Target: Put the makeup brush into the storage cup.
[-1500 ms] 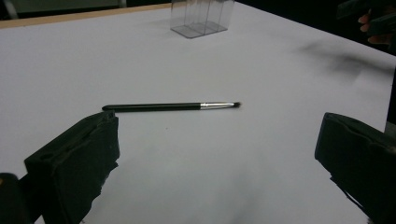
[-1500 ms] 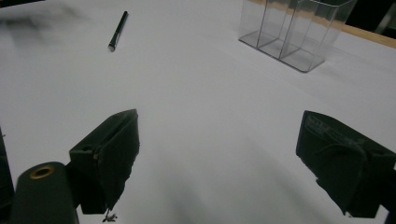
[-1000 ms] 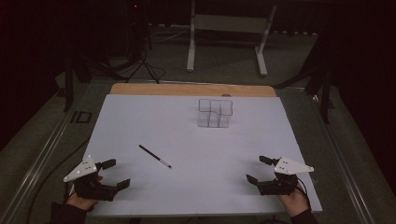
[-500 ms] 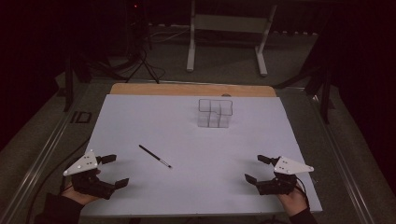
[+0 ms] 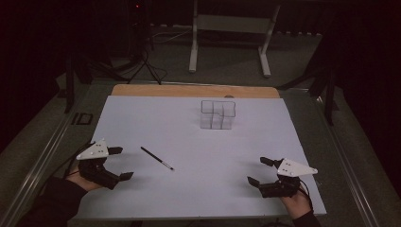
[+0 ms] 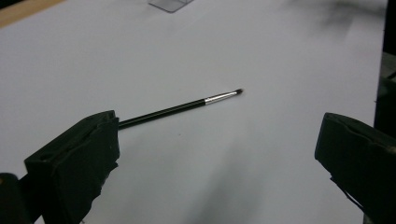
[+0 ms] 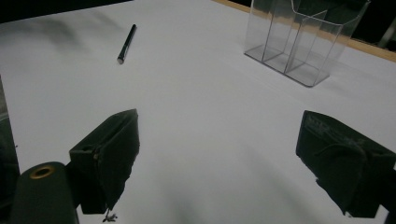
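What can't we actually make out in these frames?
- Brush: the handle's rear end is hidden behind the left tongs' jaw in the left gripper view.
- Brush bristles: too small to judge in the high view.
- Clear organizer: its top is cut off by the edge of the right gripper view, which rides on the right tongs; its compartments blur together in the high view.

The left claw [image 6: 224, 158] hides the brush [image 6: 180, 107] handle's end.
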